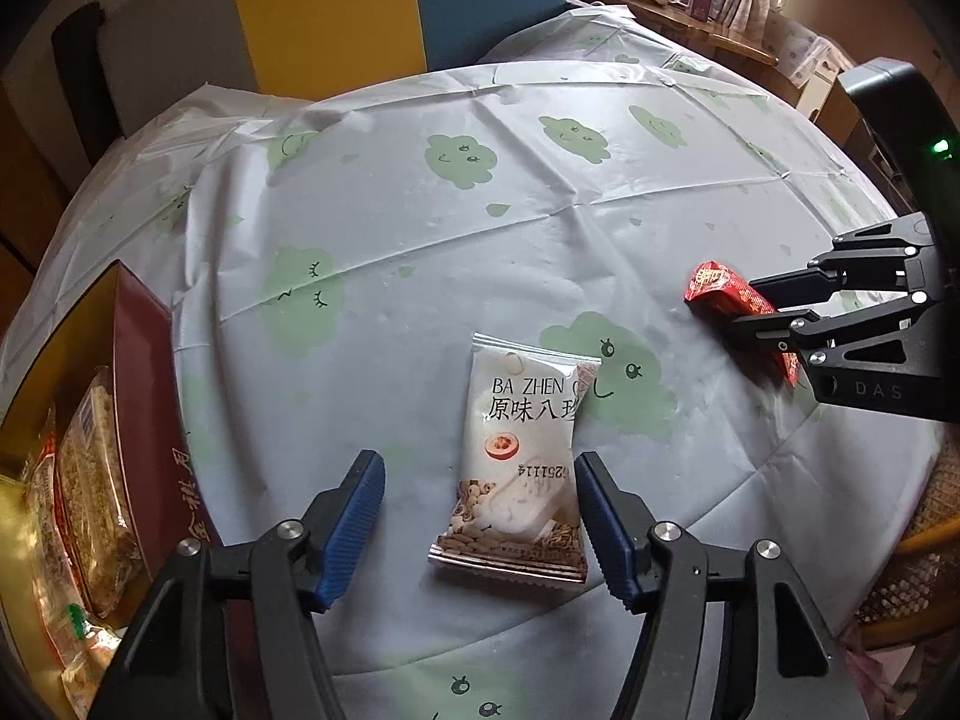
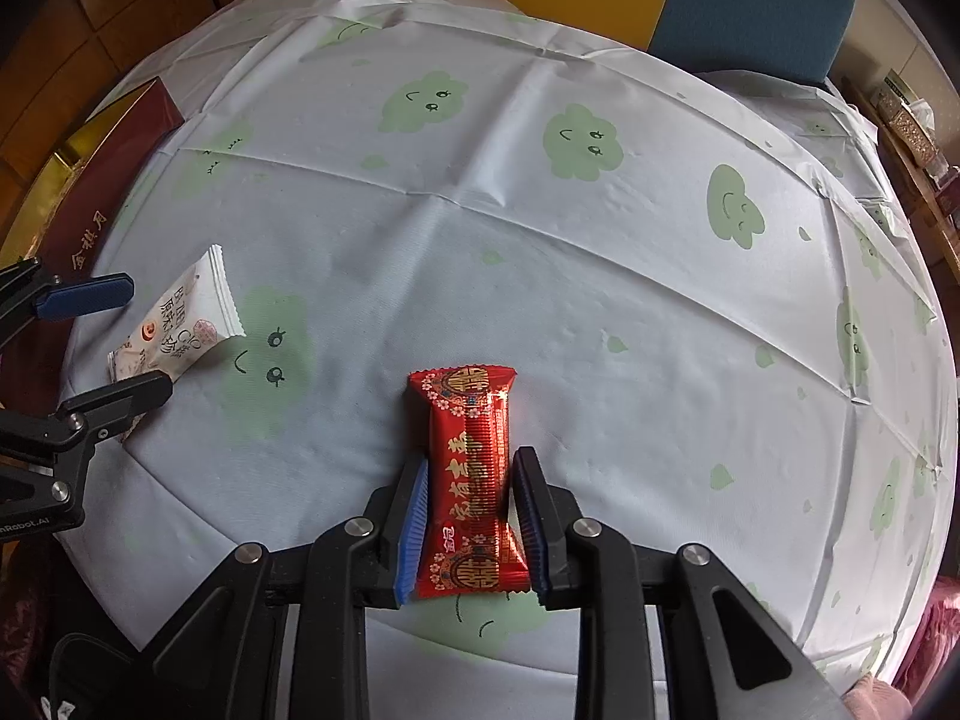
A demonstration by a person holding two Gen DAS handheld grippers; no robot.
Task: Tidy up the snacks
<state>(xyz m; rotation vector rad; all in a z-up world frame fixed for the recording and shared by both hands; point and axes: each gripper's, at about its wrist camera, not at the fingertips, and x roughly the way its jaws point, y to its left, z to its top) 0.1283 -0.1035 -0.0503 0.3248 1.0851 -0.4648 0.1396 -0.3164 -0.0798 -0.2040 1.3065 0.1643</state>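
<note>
Sitting left of the left gripper (image 1: 477, 519), a dark red box (image 1: 144, 372) holds clear-wrapped snacks, cut off by the frame. Its jaws stand apart around a white packet (image 1: 519, 456). The right gripper (image 2: 471, 525) is clamped on a red packet (image 2: 471, 474).

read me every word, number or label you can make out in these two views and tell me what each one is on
"BA ZHEN" and "原味八珍", last character cut off: white packet.
"251114", upside down: same packet.
"DAS": right gripper body.
"nRobot.AI", start cut off: left gripper body.
Gold "囍" emblems: red packet; its other gold characters are too distorted.
Gold characters on the maroon box: too blurred.
</note>
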